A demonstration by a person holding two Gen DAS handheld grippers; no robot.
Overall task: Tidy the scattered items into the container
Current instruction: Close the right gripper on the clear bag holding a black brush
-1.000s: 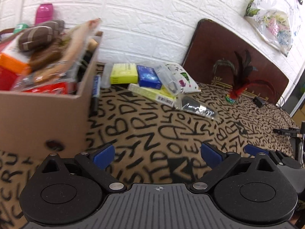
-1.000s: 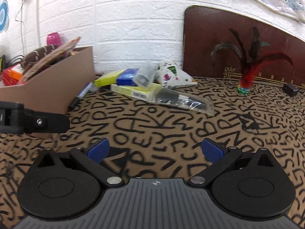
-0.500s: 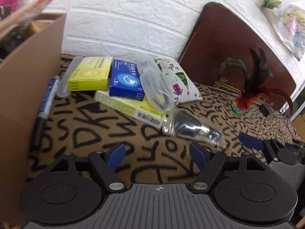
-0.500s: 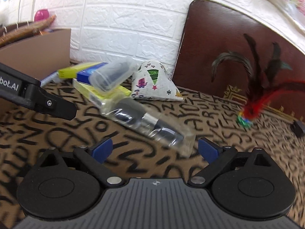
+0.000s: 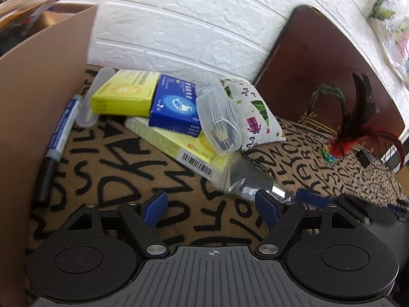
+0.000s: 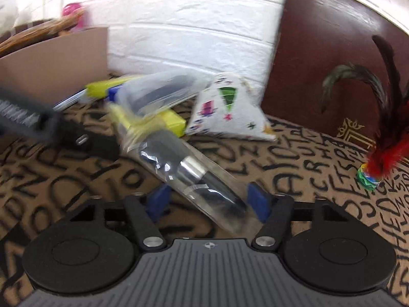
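Observation:
A cardboard box (image 5: 38,81) stands at the left, stuffed with items. Beside it lies a pile: a yellow box (image 5: 125,93), a blue box (image 5: 175,106), a long pale yellow box (image 5: 176,147), a clear plastic case (image 5: 218,121), a printed cloth pouch (image 5: 253,113) and a blue marker (image 5: 60,133). A clear bag holding a dark tube (image 6: 194,171) lies in front. My left gripper (image 5: 212,204) is open, just short of the pile. My right gripper (image 6: 208,200) is open, with the bag's near end between its fingers (image 6: 258,199).
A red and black feather shuttlecock (image 6: 375,163) stands at the right on the letter-patterned cloth (image 5: 127,179). A dark wooden board (image 6: 319,51) leans on the white brick wall. The left gripper crosses the right wrist view (image 6: 38,122) at the left.
Both grippers have moved forward toward the pile. The right gripper now straddles the end of the bagged tube, and both jaws have narrowed slightly.

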